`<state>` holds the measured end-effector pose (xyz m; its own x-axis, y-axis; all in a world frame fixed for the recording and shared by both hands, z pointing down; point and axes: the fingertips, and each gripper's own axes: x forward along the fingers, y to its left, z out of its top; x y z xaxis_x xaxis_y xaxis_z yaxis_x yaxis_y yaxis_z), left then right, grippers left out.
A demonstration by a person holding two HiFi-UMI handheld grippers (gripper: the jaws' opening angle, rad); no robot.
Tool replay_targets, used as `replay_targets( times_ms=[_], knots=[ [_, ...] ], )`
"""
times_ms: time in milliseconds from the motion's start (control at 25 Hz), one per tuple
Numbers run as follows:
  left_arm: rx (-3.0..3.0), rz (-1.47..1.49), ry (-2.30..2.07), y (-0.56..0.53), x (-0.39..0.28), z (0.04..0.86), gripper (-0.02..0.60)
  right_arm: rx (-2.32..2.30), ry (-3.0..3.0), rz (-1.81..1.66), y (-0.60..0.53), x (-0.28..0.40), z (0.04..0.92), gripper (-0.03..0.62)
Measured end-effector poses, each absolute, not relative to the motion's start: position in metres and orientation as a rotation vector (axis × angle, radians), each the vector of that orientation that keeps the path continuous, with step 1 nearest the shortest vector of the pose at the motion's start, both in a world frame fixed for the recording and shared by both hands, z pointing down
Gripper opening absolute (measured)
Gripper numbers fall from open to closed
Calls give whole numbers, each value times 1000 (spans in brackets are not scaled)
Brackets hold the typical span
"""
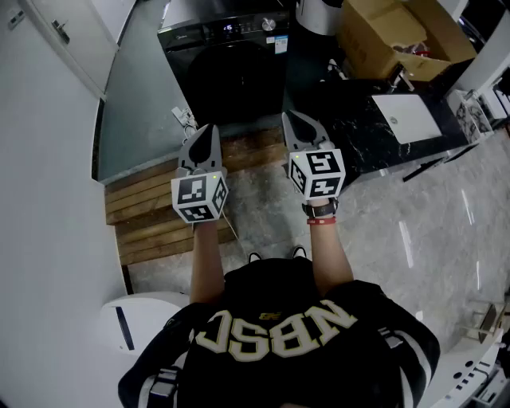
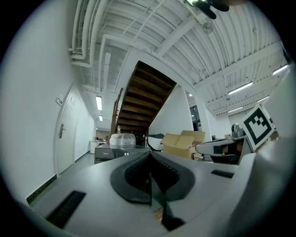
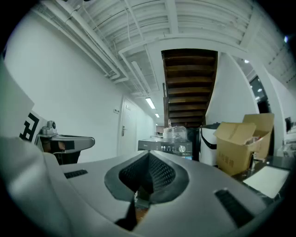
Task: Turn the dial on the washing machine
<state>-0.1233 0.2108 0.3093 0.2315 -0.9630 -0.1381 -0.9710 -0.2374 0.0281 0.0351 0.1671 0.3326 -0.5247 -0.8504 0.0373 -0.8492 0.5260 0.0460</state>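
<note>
Dial [image 1: 269,25] on washing machine [image 1: 231,72] likely small, stiff, slick; pinch its rim; left gripper [image 1: 208,130] and right gripper [image 1: 290,117] jaws together, empty.

Pale glossy floor [image 1: 414,239] under you, wooden slats [image 1: 159,215] just ahead. On your right a black marble worktop [image 1: 358,127], with a cardboard box [image 1: 390,36] beyond it. White door [image 2: 64,139] to your left, dark staircase [image 3: 189,88] overhead.

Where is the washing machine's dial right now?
Head view, top centre: the dial sits at the right end of the washing machine panel, left of the cardboard box.
</note>
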Motion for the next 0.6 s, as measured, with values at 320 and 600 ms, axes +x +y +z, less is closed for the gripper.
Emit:
replay_targets(
  times_ms=[320,600],
  knots=[
    [-2431,215,1895,222,-150,316,14,1485,-2691,-44,181,4,340,8],
    [-2366,157,1957,218,-166,328,14,1508,-2675,-54,182,-6,345,8]
  ],
)
